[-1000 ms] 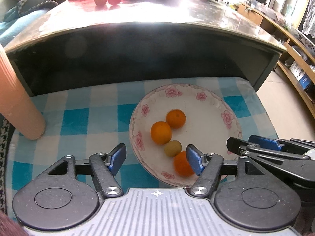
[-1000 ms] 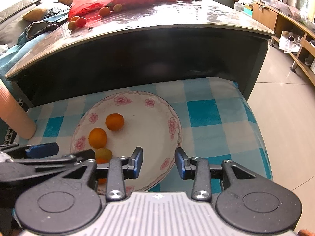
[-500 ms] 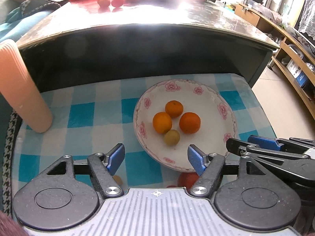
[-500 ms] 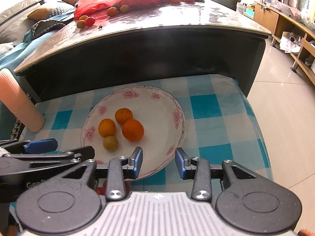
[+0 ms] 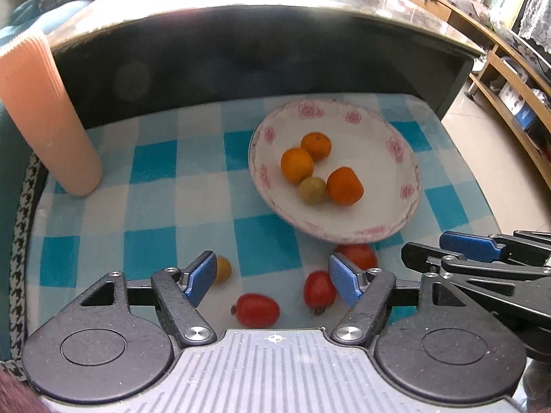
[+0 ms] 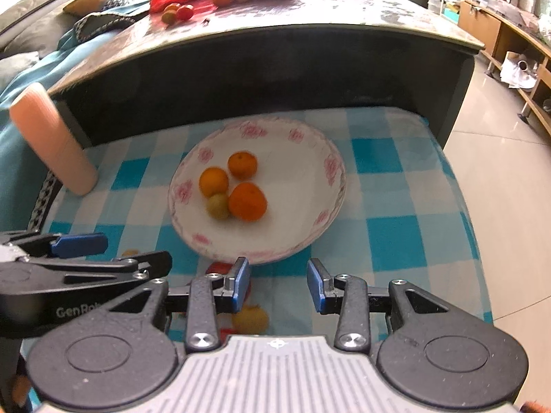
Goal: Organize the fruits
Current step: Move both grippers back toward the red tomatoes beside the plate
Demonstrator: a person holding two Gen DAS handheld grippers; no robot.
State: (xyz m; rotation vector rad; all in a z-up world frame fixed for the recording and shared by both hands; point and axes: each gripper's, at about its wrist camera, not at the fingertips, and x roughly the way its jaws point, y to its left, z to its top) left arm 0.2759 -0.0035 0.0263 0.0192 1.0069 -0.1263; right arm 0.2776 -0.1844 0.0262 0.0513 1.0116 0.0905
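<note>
One plate [image 5: 396,230] is sitting on the checked cloth [image 5: 155,186]. Three oranges [image 5: 297,164] and one small greenish fruit [image 5: 312,190] are lying in it. Three red tomatoes [image 5: 256,309] and one small yellow fruit [image 5: 223,268] are lying on the cloth near the plate's near edge. One pink cylinder [image 5: 44,117] is leaning at the far left. More small fruits are lying on the bench [image 6: 310,10] far back, too blurred to count.

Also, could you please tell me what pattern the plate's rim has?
Pink flowers on white around the plate rim, clearest in the right wrist view.
</note>
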